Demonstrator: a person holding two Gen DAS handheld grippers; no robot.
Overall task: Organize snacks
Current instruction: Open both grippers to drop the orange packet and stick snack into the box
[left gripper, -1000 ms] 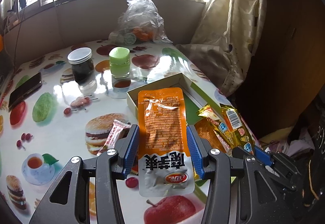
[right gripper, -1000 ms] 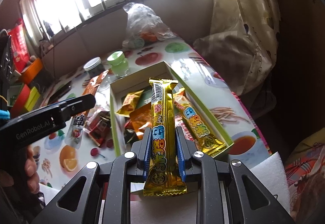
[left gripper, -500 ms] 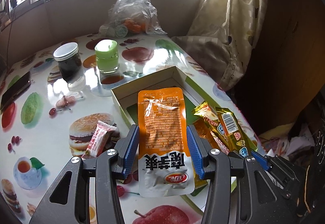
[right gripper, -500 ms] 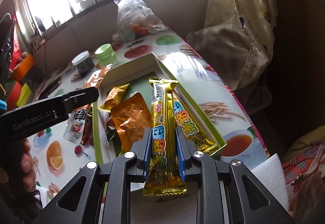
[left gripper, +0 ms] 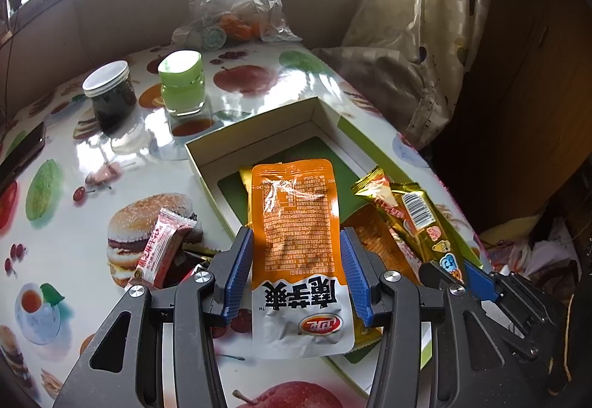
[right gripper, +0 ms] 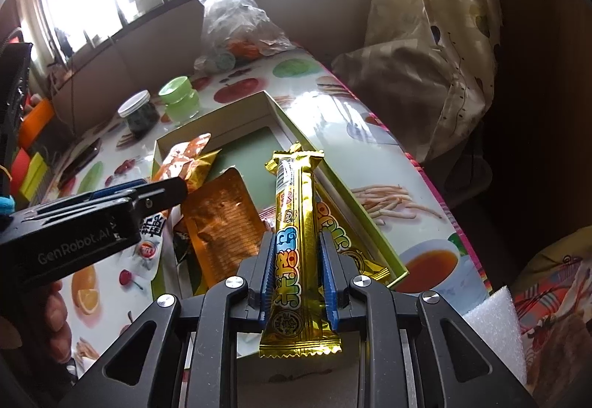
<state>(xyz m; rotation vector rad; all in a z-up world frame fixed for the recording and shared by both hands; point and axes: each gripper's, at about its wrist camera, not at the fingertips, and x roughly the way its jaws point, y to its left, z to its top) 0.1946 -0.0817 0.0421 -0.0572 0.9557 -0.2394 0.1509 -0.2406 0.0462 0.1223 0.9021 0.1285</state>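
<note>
Orange pouch (left gripper: 296, 223) between hand-held gripper (left gripper: 296, 274) pads

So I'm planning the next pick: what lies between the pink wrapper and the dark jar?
Only bare printed tablecloth between pink wrapper and dark jar, per the left wrist view.

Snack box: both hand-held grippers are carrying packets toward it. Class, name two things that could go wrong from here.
1. The left hand-held gripper and right hand-held gripper approach the same box close together, so they might collide.
2. The orange packet could land on packets already lying in the box, or on its edge, and slide out.
</note>
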